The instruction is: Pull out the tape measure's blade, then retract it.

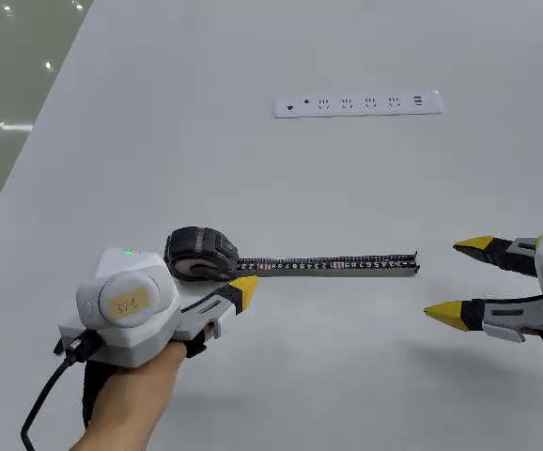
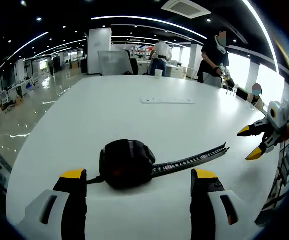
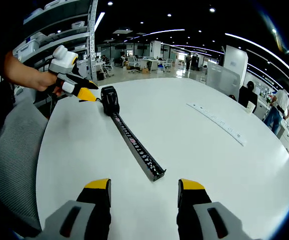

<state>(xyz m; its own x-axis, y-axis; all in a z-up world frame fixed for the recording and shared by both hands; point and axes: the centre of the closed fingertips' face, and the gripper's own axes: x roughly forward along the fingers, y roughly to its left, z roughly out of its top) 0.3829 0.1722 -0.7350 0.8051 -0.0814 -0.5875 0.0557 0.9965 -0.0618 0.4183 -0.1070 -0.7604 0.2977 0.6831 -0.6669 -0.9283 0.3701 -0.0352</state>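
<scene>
A black tape measure (image 1: 196,254) lies on the white table (image 1: 253,160), its blade (image 1: 333,265) pulled out to the right and flat on the surface. My left gripper (image 1: 212,272) is open, and its yellow-tipped fingers (image 2: 73,175) stand either side of the case (image 2: 127,162) with a gap on each side. My right gripper (image 1: 445,279) is open too, a short way beyond the blade's hooked end (image 1: 416,263). In the right gripper view the hook (image 3: 157,175) lies just ahead of that gripper (image 3: 144,185), with nothing between its fingers.
A white power strip (image 1: 358,103) lies flat at the far side of the table. The table's left edge (image 1: 27,141) drops to a glossy floor. People stand by desks beyond the far edge (image 2: 214,50).
</scene>
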